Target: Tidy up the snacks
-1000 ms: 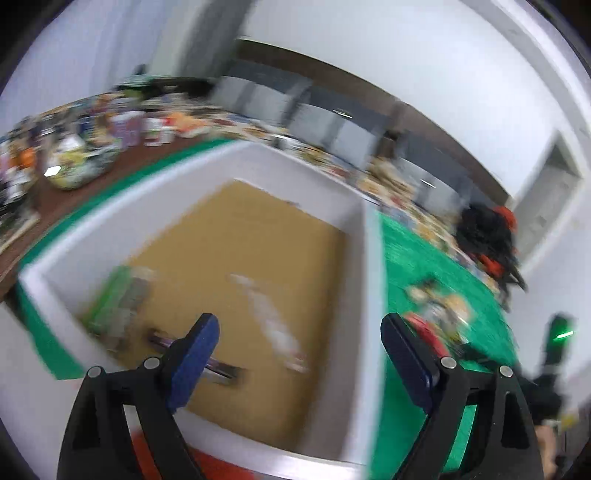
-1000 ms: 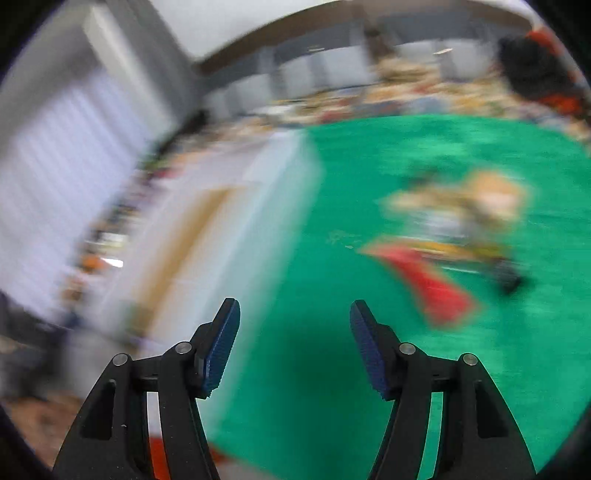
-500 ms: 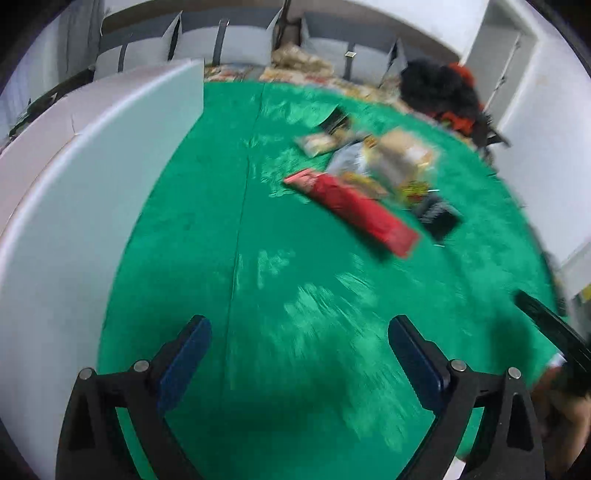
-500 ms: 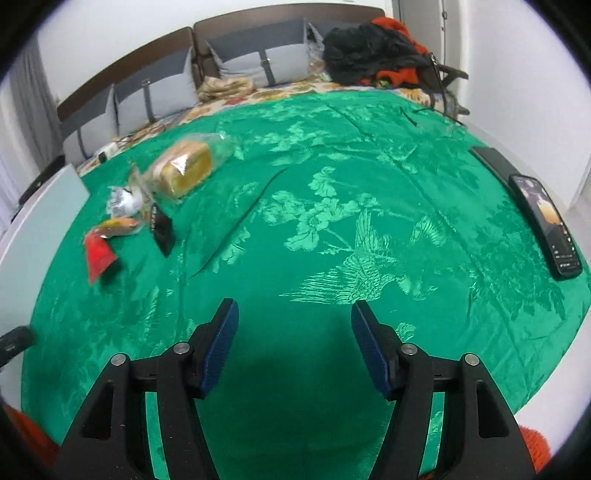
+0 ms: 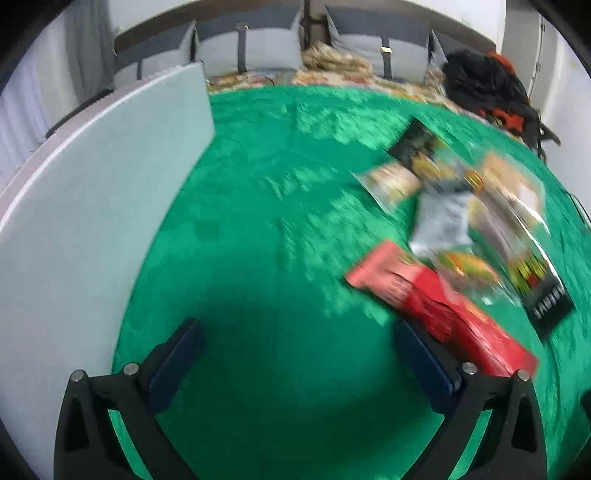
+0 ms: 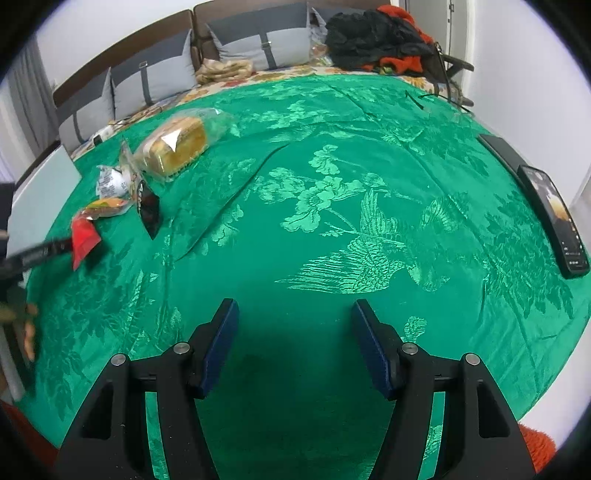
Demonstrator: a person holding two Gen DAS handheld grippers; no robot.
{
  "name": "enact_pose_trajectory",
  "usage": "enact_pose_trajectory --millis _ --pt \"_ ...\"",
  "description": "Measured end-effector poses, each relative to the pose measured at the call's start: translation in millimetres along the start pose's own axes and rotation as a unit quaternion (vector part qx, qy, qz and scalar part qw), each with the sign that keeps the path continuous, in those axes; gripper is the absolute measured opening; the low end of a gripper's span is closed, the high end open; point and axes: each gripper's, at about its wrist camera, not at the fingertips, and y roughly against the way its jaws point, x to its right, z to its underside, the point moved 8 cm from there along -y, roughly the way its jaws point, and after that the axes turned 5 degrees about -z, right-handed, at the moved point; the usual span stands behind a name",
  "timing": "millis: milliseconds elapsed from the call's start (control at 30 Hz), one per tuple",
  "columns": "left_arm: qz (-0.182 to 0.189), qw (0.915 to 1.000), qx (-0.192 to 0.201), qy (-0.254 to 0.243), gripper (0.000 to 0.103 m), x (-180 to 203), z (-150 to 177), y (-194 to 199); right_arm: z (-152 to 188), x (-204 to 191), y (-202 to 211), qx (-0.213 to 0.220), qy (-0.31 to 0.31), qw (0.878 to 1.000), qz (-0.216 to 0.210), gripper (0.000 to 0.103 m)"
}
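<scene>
Item one, the snacks: a loose heap lies on the green cloth [image 6: 332,206], at about two o'clock in your left wrist view and ten o'clock in your right.
- Red box [image 5: 439,306], long and flat, nearest your left gripper; one end sits just beside the right-hand finger.
- Silver packet [image 5: 441,221], partly over the box's far end.
- Black packet [image 5: 543,295] at three o'clock, and a second dark one [image 5: 413,142] at one o'clock; both blurred, labels unreadable.
- Bagged loaf [image 6: 173,146], the farthest piece from you, clear wrapper.

Item two, the white box [image 5: 92,206]: only its outer wall shows, from seven to eleven o'clock in the left view. Its inside is hidden, so you cannot count what it holds from here.

Item three, your tools.
- Left gripper [image 5: 295,358]: jaws have just been opening and now stand wide, with only cloth between them.
- Right gripper [image 6: 293,343]: jaws moderately apart, nothing held, over bare cloth well away from the heap.

Item four, surroundings: a phone [image 6: 557,218] at three o'clock in the right view, grey cushions [image 6: 155,74] and dark clothing [image 6: 373,33] at twelve.

Progress, as a judgement: at least five pieces remain on the cloth, so the sorting is unfinished. The red box looks like your next pick; you are lined up short of it and slightly to its left.
</scene>
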Motion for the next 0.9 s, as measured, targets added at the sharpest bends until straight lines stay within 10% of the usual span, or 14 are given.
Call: enact_pose_trajectory --millis 900 --pt "0.0 1.0 0.002 -0.002 0.103 -3.2 -0.7 -2.0 1.8 -10.2 -6.5 0.006 0.04 0.999 0.02 0.085"
